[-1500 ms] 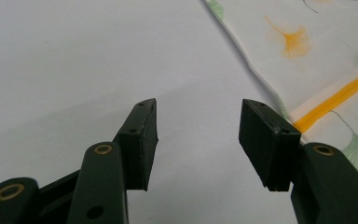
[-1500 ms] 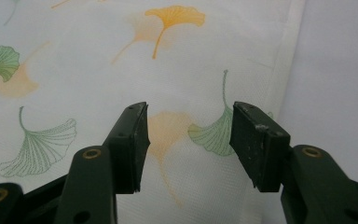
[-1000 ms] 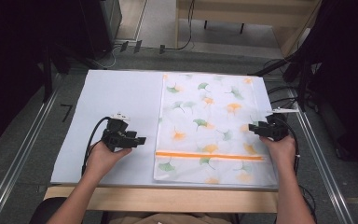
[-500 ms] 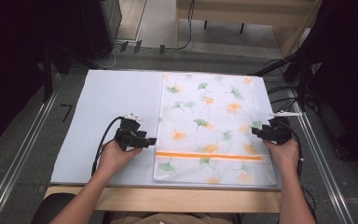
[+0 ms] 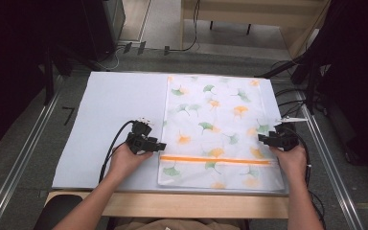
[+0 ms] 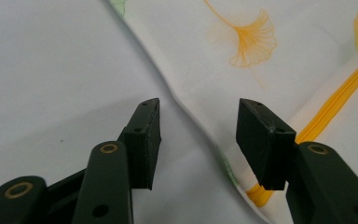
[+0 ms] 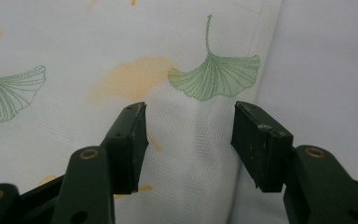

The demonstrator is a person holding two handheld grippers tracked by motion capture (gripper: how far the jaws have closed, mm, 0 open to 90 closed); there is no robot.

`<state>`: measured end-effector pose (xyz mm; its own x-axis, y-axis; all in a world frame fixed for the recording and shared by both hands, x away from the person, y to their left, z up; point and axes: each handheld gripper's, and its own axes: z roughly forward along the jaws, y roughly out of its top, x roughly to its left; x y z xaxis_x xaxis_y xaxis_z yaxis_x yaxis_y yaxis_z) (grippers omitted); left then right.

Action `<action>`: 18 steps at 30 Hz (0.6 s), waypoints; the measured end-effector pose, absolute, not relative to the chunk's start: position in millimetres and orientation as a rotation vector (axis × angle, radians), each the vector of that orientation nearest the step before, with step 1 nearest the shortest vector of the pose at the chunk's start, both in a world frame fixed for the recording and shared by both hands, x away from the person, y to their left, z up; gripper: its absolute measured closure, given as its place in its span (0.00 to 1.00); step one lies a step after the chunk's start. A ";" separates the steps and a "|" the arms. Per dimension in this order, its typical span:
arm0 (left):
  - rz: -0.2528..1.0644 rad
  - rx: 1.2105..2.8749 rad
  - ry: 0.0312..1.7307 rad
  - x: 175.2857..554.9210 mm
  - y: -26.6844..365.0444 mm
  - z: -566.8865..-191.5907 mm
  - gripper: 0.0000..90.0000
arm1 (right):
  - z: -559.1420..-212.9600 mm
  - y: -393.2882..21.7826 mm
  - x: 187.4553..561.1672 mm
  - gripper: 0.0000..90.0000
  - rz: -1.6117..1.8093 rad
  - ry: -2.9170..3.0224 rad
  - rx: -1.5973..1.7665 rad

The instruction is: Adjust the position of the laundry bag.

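I have both grippers at the side edges of the ginkgo-print cloth (image 5: 218, 129), about to grasp it. The left gripper (image 6: 198, 135) straddles the left edge, its jaws just closing but not yet pinching; the right gripper (image 7: 189, 140) hovers with jaws apart over the right edge. Next, I think, both must clamp the edges.

A pale sheet (image 5: 105, 120) covers a wooden table (image 5: 172, 205) on grey floor (image 5: 24, 158), with metal rails (image 5: 19, 167) alongside, cables (image 5: 292, 96) trailing, and wooden furniture (image 5: 249, 14) behind.

One cloth, two grippers, one mat

One ginkgo-leaf printed cloth (image 5: 218, 129) with a single orange zipper stripe (image 5: 215, 160) lies on one pale blue-grey table mat (image 5: 110, 115); two handheld grippers, the left gripper (image 5: 159, 145) and the right gripper (image 5: 261, 139), each show two black jaws.
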<state>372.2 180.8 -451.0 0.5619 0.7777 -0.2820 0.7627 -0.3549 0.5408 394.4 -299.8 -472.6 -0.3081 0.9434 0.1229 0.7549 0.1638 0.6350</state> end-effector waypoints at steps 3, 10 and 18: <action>0.027 2.167 1.212 372.2 178.6 -452.0 0.56 | -472.7 -299.5 394.2 0.53 0.883 2.144 1.628; 0.024 2.179 1.181 370.3 169.0 -454.2 0.71 | -472.4 -293.8 393.9 0.58 0.884 2.155 1.608; 0.002 2.194 1.159 372.4 169.1 -456.6 0.93 | -475.0 -307.2 393.8 0.55 0.815 2.100 1.633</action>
<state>372.4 169.1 -456.6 0.6096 0.7395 -0.2854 0.7386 -0.3993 0.5431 393.8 -307.2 -475.0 -0.2692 0.9607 0.0673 0.7549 0.1671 0.6342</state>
